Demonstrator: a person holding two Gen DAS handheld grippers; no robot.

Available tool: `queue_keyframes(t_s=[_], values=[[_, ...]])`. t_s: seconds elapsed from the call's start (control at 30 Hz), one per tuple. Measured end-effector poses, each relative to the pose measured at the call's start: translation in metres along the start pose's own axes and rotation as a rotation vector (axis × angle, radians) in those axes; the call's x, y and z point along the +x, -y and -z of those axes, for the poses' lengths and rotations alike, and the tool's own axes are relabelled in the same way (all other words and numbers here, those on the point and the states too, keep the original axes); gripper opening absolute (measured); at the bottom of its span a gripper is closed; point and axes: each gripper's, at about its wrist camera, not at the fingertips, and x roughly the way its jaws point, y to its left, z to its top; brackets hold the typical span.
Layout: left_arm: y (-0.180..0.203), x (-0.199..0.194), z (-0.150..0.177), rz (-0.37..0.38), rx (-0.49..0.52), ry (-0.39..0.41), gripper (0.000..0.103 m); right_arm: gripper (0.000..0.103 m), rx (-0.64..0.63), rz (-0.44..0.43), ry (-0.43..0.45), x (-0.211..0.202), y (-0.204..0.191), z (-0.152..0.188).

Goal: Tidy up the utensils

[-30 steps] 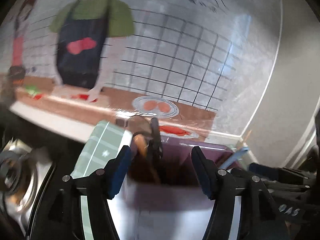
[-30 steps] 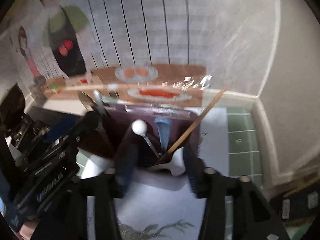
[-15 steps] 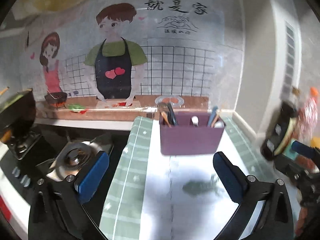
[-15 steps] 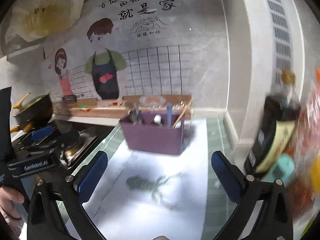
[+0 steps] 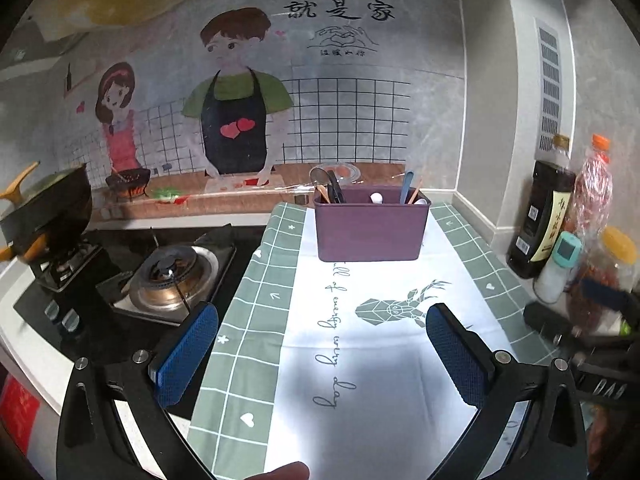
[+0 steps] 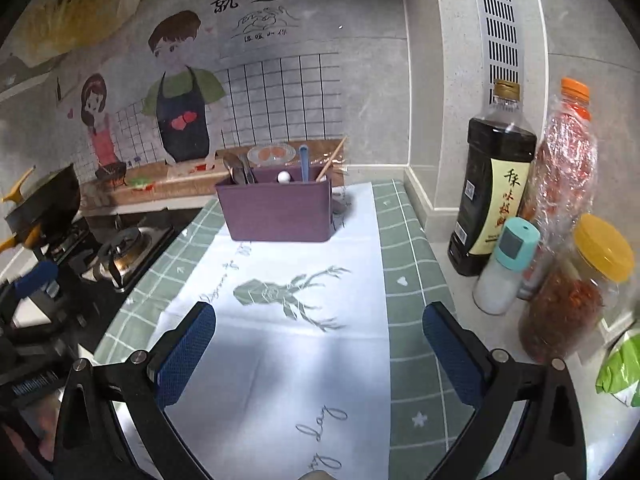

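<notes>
A purple utensil holder [image 5: 370,226] [image 6: 278,212] stands at the back of the white and green cloth [image 5: 360,344] [image 6: 288,320], near the wall. Spoons, a blue handle, a white-tipped utensil and chopsticks stick up out of it. My left gripper [image 5: 322,354] is open, well back from the holder, with nothing between its blue pads. My right gripper [image 6: 320,354] is open too, empty, low over the cloth in front of the holder. In the left wrist view the right gripper's body shows at the right edge; in the right wrist view the left one shows at the left edge.
A gas stove [image 5: 172,276] [image 6: 120,252] lies left of the cloth, with a dark pan [image 5: 44,208] on the far burner. A dark sauce bottle [image 6: 490,176], a red-filled bottle [image 6: 564,152], a white shaker [image 6: 506,266] and a yellow-lidded jar [image 6: 576,292] crowd the right side by the wall.
Both grippers pulled back from right at the holder to well in front of it, and their jaws went from narrow to wide open. The holder stayed in place with its utensils.
</notes>
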Motion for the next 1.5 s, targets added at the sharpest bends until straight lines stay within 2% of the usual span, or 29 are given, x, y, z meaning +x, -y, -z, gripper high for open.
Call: queue_keyframes(t_s=[0.27, 1.5], values=[[0.0, -0.004, -0.001, 0.004, -0.011, -0.01, 0.103, 0.103, -0.038, 0.034, 0.021, -0.009, 0.002, 0.004], [0.008, -0.011, -0.001, 0.026, -0.001, -0.011, 0.103, 0.103, -0.054, 0.033, 0.044, -0.019, 0.003, 0.004]])
